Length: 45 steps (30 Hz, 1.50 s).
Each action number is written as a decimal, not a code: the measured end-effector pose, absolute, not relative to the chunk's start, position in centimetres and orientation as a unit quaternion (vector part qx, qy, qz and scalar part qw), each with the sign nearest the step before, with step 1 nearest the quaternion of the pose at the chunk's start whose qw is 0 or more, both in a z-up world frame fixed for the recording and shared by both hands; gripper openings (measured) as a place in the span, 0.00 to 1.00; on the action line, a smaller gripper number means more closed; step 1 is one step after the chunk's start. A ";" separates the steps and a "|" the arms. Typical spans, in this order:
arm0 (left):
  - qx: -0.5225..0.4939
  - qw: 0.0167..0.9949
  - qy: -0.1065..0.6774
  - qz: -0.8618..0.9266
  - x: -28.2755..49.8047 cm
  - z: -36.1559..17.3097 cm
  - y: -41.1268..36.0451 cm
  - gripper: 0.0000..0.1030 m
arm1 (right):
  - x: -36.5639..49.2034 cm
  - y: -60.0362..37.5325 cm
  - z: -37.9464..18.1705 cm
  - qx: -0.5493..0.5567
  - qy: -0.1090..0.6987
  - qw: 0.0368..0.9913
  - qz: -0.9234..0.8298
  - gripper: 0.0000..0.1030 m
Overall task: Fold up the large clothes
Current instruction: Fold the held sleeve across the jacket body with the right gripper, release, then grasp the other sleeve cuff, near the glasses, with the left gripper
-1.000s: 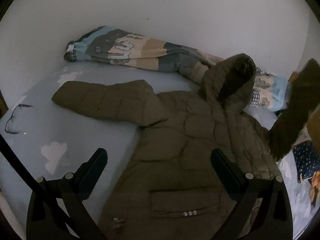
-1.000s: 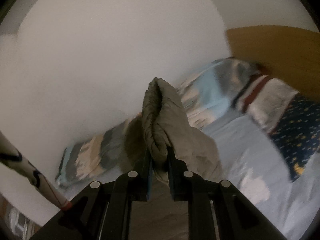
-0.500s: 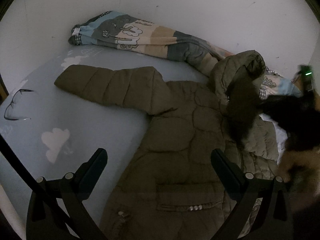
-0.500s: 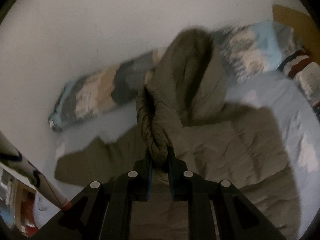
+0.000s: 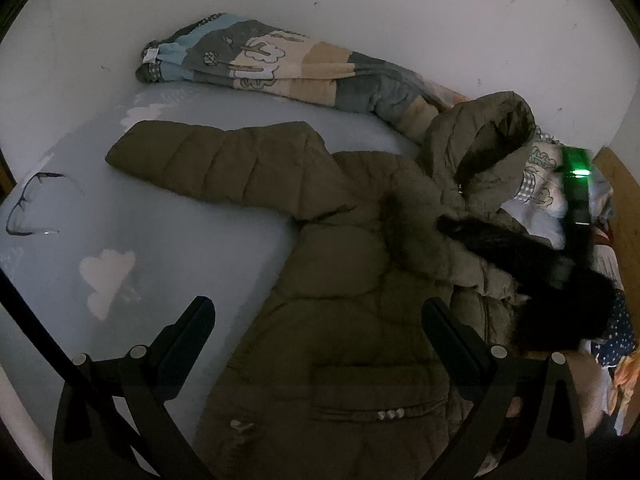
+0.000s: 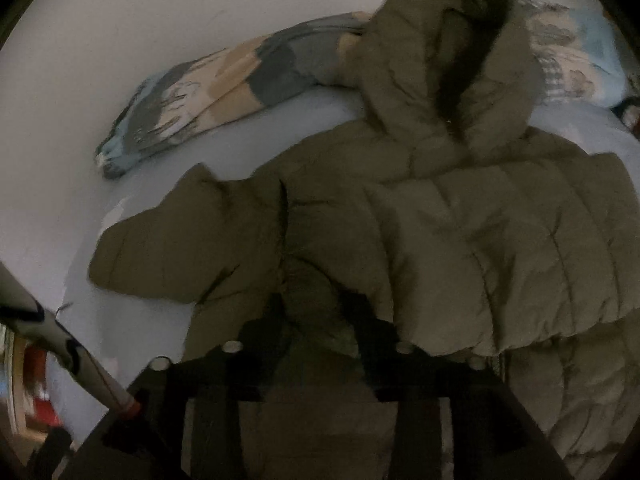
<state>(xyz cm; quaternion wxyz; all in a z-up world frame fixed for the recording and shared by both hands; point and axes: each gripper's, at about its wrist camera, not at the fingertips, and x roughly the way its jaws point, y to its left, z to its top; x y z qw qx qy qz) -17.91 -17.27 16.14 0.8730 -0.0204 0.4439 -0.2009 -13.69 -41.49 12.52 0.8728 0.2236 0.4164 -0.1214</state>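
On the bed [image 5: 168,240] | jacket [image 5: 340,320] sleeve [image 6: 500,256] now folded across | right hand-held gripper [image 6: 316,312] opening, releasing | left hand-held gripper [image 5: 316,336] wide, empty

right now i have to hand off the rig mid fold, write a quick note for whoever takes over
Left gripper: open, empty, hovering over the lower front of the olive puffer jacket.
Right gripper: jaws opening, low over the jacket's chest; nothing clearly pinched between them.
Jacket: flat on the light blue bed sheet, hood toward the wall. One sleeve lies folded across the chest; the other sleeve lies spread out on the sheet.
Nearby: rolled patterned quilt along the wall, glasses near the sheet's edge.
Done: first sleeve in.
Left: fold the spread sleeve in, then hood and body.
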 end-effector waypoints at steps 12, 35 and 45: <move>0.002 0.869 0.453 -0.200 -18.1 15.0 -19.8 1.00 | -21.8 -54.2 12.7 0.247 0.374 0.847 -0.287 0.62; 0.060 0.878 0.424 -0.213 -20.5 14.4 -23.9 1.00 | -39.2 -44.6 16.0 0.303 0.315 0.859 -0.267 0.82; 0.107 0.891 0.393 -0.200 -18.6 15.5 -20.6 1.00 | -36.6 -45.2 15.1 0.258 0.316 0.881 -0.241 0.82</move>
